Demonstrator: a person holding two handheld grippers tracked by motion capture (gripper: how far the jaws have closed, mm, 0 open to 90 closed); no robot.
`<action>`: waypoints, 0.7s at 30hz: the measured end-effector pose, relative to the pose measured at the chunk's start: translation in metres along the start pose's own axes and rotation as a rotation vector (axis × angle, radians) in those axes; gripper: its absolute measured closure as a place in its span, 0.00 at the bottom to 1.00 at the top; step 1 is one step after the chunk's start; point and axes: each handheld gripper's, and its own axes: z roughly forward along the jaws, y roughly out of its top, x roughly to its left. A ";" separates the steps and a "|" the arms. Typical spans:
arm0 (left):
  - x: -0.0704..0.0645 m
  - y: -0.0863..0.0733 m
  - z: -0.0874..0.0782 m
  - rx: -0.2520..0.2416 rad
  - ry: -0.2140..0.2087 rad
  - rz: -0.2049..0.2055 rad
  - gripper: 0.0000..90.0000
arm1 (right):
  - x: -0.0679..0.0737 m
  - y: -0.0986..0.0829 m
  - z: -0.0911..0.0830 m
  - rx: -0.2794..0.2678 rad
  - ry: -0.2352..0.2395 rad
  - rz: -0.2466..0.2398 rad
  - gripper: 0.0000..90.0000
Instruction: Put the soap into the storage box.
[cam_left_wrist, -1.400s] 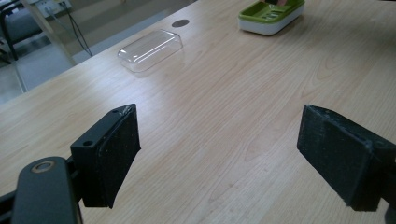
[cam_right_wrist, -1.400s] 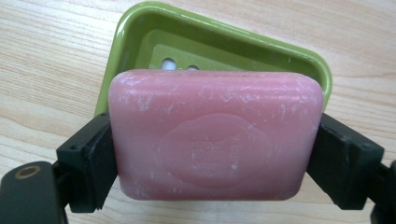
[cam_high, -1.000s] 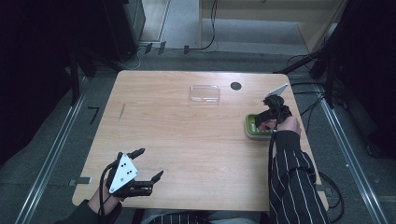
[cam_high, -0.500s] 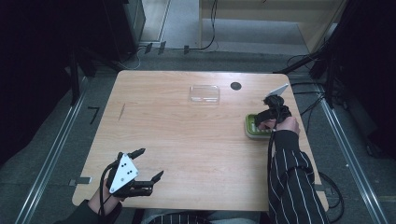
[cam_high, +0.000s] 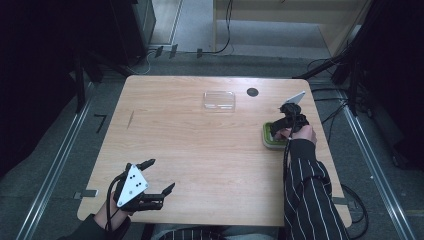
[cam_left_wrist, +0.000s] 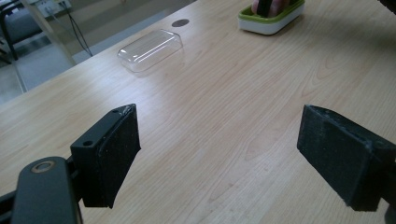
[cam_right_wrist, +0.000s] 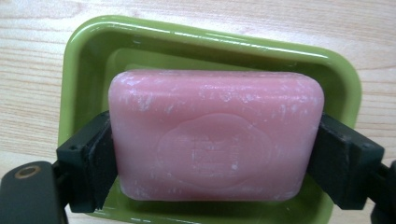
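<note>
Your right hand-held gripper (cam_right_wrist: 215, 154) is pinching the pink soap (cam_right_wrist: 215, 133). One jaw presses on each short end of the bar. The soap sits in the green soap dish (cam_right_wrist: 74, 60), and the dish stands near the right edge of the surface (cam_high: 200, 150), about halfway along it. I cannot tell if the soap rests on the bottom of the dish or is a little above it.

Your left hand-held gripper (cam_high: 159, 176) is spread wide and holds nothing. It waits near the front left corner of the surface, well apart from the dish.

It looks like you are at the grabbing step. The soap is caught, but it is not out of the dish.

For the next move, keep the squeeze firm, because soap can be slippery. Lift straight up so the bar clears the green rim and the dish does not tip. The clear lid (cam_high: 219, 99) lies near the back edge, beside a dark round spot (cam_high: 252, 92). It may go on the dish later.
</note>
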 end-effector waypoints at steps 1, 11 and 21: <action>0.000 0.000 0.000 0.000 -0.002 0.000 0.16 | 0.000 0.000 0.000 -0.004 0.003 0.003 0.15; 0.000 0.000 0.000 0.001 -0.004 0.000 0.16 | 0.000 0.000 0.005 0.002 0.001 0.015 0.15; 0.000 0.000 0.000 0.002 -0.004 0.002 0.16 | 0.000 -0.001 0.006 0.000 -0.005 0.017 0.15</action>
